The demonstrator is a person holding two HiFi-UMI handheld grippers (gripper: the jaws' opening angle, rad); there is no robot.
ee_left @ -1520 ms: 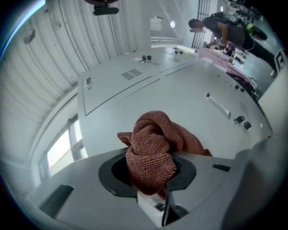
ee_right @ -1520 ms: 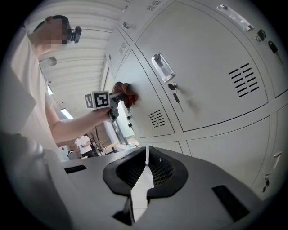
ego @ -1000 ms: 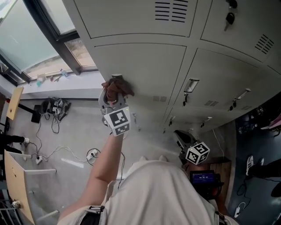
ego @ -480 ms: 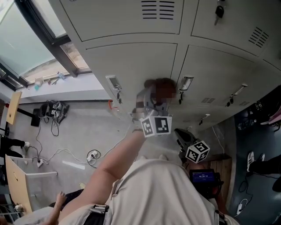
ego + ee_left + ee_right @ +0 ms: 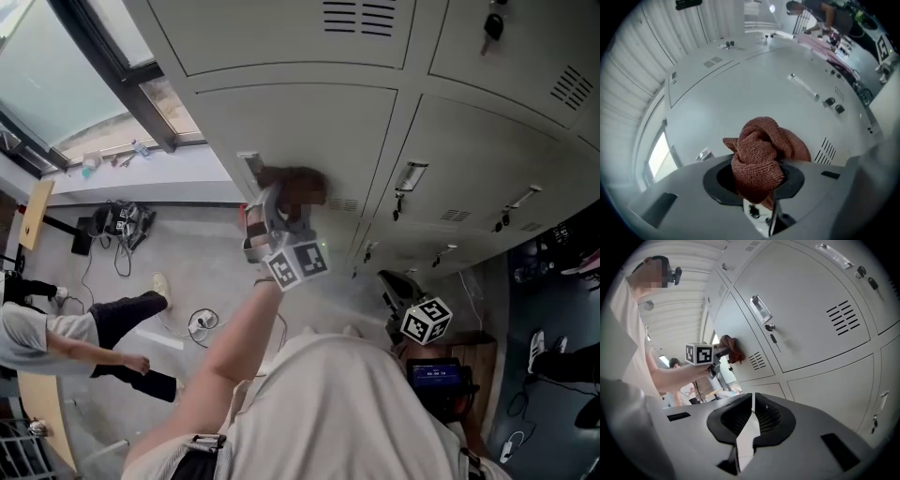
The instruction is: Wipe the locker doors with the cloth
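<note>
Left hand-held gripper: jaws clamped on the bunched red-brown cloth. The arm is raised so the wad presses against a grey locker door, just beside its recessed handle, which suits wiping contact. Right hand-held gripper: jaws closed together on nothing, held low, apart from the doors; judged idle.

Window: upper left, dark frame. Sill: below the window, small items lying on it. Floor: black gear heap, loose cables, white socket block. Person: dark trousers, lower left. Keys: hanging, upper right.
</note>
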